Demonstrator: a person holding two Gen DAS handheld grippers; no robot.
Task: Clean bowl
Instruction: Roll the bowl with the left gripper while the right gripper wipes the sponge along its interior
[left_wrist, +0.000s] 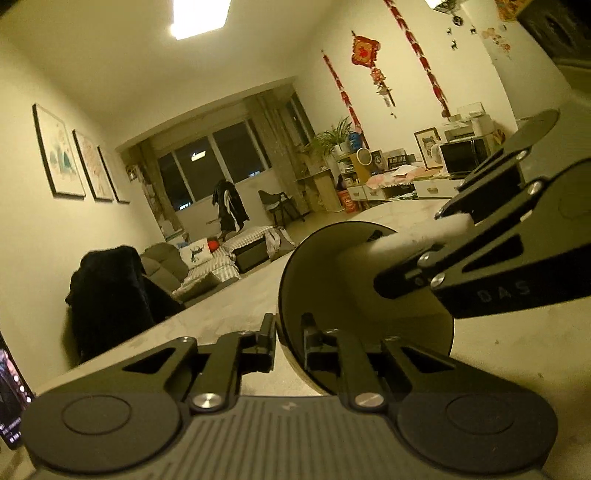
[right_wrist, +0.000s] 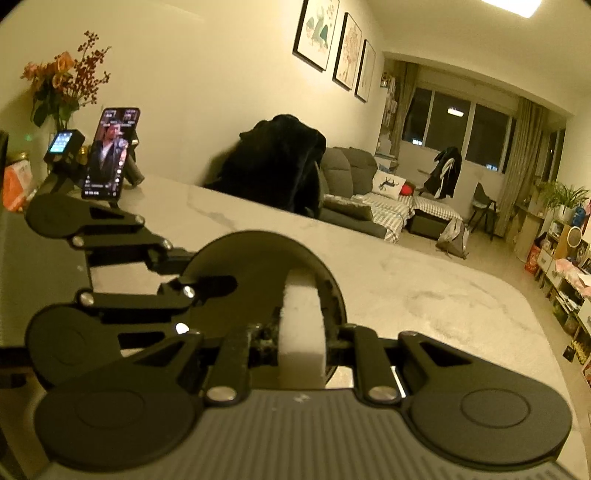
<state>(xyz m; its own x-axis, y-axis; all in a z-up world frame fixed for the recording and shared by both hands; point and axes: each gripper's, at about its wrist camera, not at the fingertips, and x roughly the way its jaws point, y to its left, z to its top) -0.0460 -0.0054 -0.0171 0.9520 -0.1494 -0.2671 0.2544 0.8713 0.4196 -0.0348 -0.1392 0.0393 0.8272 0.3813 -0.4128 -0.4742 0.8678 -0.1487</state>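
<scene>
Bowl: a dark bowl (left_wrist: 317, 280) is tipped up on its edge over the pale marble table (right_wrist: 424, 288), at centre in both views, its hollow facing the right gripper.
Left gripper: the left gripper (left_wrist: 290, 341), at the lower centre of its own view, straddles the bowl's near rim, one finger outside the wall and one inside; the jaws are nearly closed, but a slim gap shows at the outer finger, so the hold looks slack.
Right gripper: the right gripper (right_wrist: 301, 338) is clamped tight on a white sponge (right_wrist: 301, 328), which reaches into the bowl from the right of the left view.
Risk: with the rim hold that loose, a hard push from the sponge could likely twist the bowl out and drop it onto the stone top; the two grippers sit close enough to knock together.
Risk, nearby: a propped phone (right_wrist: 110, 155) at the upper left of the right view stands well apart.
Hidden: the bowl's floor lies behind sponge and linkage; whether it rests on the table cannot be told; any dirt is lost in dim yellow light.
</scene>
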